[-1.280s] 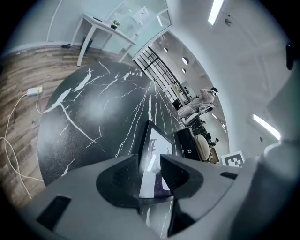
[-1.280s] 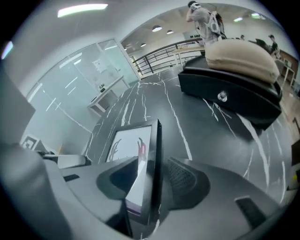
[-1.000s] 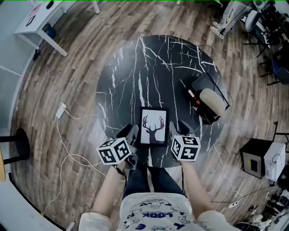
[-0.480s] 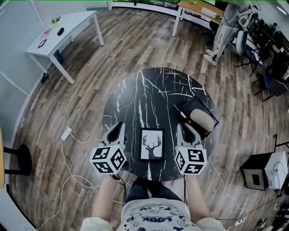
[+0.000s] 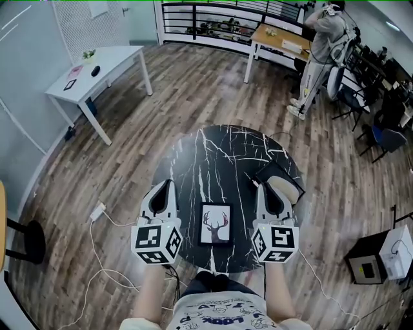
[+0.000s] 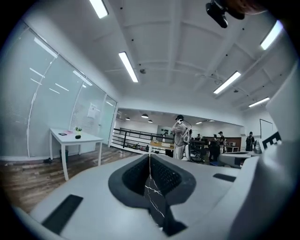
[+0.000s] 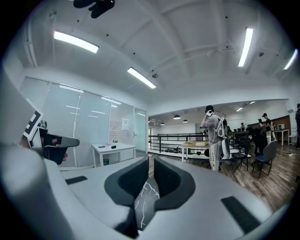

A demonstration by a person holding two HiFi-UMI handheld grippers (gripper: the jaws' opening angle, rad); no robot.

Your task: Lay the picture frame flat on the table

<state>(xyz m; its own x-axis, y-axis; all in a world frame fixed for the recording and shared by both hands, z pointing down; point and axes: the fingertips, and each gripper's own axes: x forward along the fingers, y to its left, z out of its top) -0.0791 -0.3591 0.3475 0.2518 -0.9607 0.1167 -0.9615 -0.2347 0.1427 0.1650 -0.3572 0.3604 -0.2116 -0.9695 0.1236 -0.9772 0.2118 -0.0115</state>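
- left claw [image 5: 164,188]: jaws pressed together, empty, just left of the picture frame [image 5: 215,224], apart from it.
- picture frame lies flat, deer print up, on the black marble counter [image 5: 213,161].
- right claw [image 5: 266,191]: jaws closed, empty, just right of the frame.

An open-plan office or lab: wood floor [image 5: 193,84], glass partition walls [image 7: 84,136], long ceiling strip lights [image 6: 128,66], a white table [image 5: 103,64], a black railing [image 5: 206,16], office chairs [image 5: 384,138], loose floor cables [image 5: 97,251], and people [image 6: 180,136] standing beyond.
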